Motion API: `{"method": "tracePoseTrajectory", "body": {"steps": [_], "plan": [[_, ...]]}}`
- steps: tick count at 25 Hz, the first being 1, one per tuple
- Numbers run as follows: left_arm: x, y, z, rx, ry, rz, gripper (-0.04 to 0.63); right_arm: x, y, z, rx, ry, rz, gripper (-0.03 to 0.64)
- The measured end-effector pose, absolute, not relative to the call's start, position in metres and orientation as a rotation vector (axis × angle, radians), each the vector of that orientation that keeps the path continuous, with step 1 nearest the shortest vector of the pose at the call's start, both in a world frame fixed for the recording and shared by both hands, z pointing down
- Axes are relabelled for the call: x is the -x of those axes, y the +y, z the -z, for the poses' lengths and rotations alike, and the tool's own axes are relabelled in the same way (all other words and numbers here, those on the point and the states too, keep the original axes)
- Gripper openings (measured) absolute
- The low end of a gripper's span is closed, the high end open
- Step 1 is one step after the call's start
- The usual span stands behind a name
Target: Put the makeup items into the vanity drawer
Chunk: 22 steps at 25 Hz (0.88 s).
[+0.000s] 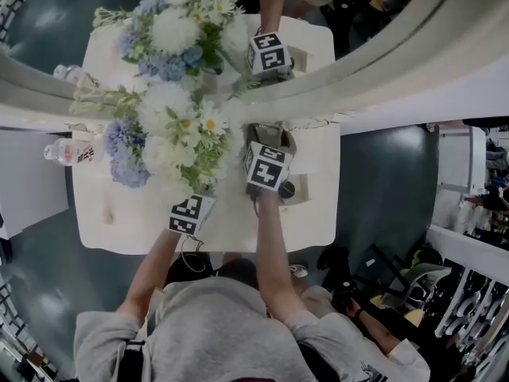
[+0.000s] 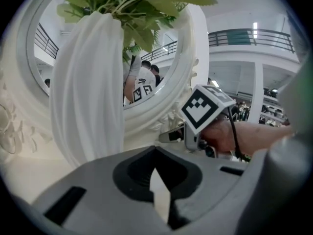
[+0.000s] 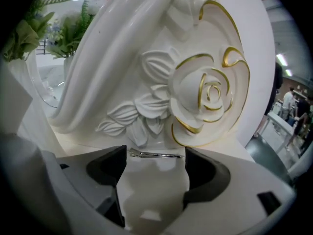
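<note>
A thin silver hair clip [image 3: 156, 154] lies on the white vanity top [image 1: 318, 221], at the foot of the mirror frame's carved rose [image 3: 208, 94]. My right gripper [image 3: 153, 162] stands open just short of it, one jaw on each side, with nothing between the pads. In the head view the right gripper [image 1: 267, 138] reaches to the mirror's base. My left gripper [image 2: 159, 182] hovers near the white ribbed vase [image 2: 88, 87]; its jaws are together with nothing in them. A small dark round item [image 1: 286, 189] sits by my right hand. No drawer is visible.
A large bouquet [image 1: 171, 134] in the vase fills the table's middle left. The oval mirror [image 1: 334, 30] stands along the back. A plastic bottle [image 1: 71, 151] lies at the left edge. People and furniture are on the floor at the right.
</note>
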State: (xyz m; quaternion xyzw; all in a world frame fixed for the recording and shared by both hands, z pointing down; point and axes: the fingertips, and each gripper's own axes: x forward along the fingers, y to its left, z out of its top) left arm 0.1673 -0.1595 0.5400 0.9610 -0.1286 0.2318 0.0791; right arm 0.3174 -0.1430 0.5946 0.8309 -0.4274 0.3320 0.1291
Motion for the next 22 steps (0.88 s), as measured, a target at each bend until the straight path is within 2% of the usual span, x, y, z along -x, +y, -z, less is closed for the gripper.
{"method": "tracePoseTrajectory", "body": {"steps": [22], "plan": [[-0.164,-0.1571,-0.5428,-2.885,-0.296,-0.703,0.002,-0.3216,-0.1451,-0.5998,-2.378,-1.18,-1.027,0.344]]}}
